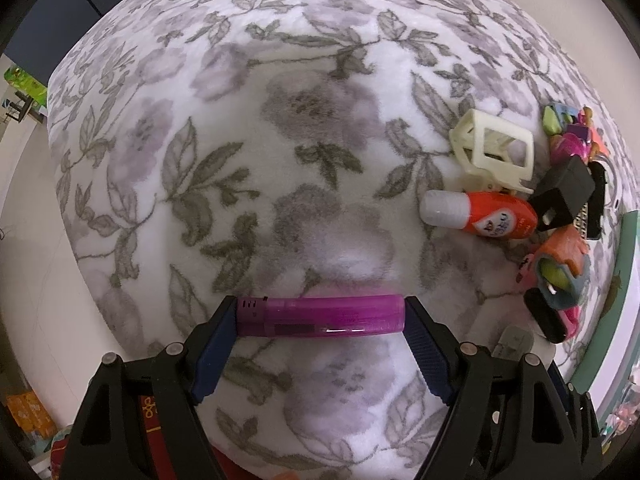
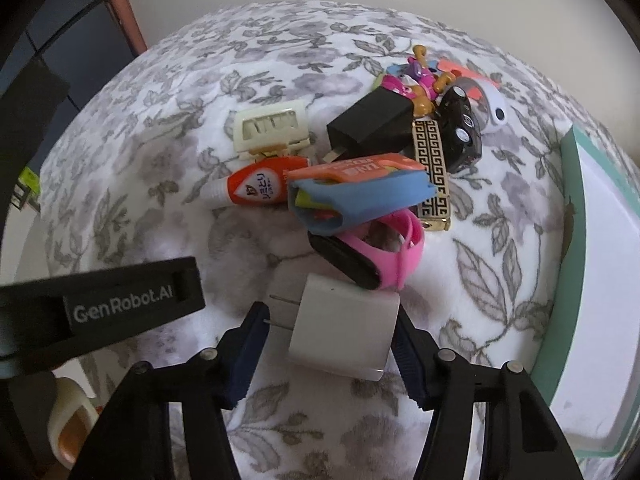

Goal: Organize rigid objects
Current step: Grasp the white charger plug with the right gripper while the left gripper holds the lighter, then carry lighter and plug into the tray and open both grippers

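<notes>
While the left gripper [image 1: 320,316] pinches a translucent purple lighter [image 1: 320,316] end to end, its two blue-padded fingers [image 1: 214,354] press against the lighter's metal head at nine o'clock and its base at three o'clock, holding it level over a white blanket [image 1: 240,140] printed with grey-purple flowers. From the lighter, toward two o'clock, lies a small orange bottle [image 1: 486,216] with a white cap, and just past it a cream hair claw clip [image 1: 494,148] and a black plug adapter [image 1: 562,192], touching one another in a pile of small objects at the frame's right edge. The right gripper [image 2: 332,338] has its jaws spread around a white wall charger [image 2: 344,328]; the right finger touches the charger's side, while the left finger sits near its metal prongs, and whether it presses them cannot be told. Beyond the charger at twelve o'clock rests a pink watch band [image 2: 384,252] with a black face, then a blue and orange case [image 2: 360,192], a gold patterned lighter [image 2: 432,168] and the same black adapter. At three o'clock stands a white box with a teal rim [image 2: 568,280].
</notes>
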{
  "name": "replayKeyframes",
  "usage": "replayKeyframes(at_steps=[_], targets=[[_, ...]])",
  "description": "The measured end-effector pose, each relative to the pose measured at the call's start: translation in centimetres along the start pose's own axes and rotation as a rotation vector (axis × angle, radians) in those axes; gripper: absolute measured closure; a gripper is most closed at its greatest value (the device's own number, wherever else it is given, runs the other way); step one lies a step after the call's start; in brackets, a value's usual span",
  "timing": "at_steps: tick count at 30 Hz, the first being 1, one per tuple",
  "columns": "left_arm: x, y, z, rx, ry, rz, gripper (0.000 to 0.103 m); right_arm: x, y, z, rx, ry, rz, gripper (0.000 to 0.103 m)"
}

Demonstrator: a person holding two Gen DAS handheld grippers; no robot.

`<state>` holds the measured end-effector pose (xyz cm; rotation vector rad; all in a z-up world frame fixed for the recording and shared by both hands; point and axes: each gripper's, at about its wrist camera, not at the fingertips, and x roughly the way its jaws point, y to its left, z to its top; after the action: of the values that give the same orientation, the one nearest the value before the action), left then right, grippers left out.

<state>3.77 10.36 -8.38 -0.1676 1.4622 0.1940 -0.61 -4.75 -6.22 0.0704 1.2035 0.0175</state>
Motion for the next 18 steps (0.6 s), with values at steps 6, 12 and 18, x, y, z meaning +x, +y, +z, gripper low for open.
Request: replayKeyframes(at_steps=[6, 12, 18], targets=[[-1.9, -1.1, -0.2, 0.017, -0.044, -0.013, 0.021, -1.8, -2.2, 0.2, 0.067, -0.023, 0.028, 0.04], [-5.8, -2.4, -0.2, 0.033, -0.125, -0.025, 0.021, -4.9, -4.4, 0.5, 0.141, -0.08, 0.019, 0.04], [-10.7, -5.6, -0.5, 0.102, -0.228, -0.062, 0.021, -9.1, -7.9, 1.3, 0.261, -0.208, -0.007, 0.04]])
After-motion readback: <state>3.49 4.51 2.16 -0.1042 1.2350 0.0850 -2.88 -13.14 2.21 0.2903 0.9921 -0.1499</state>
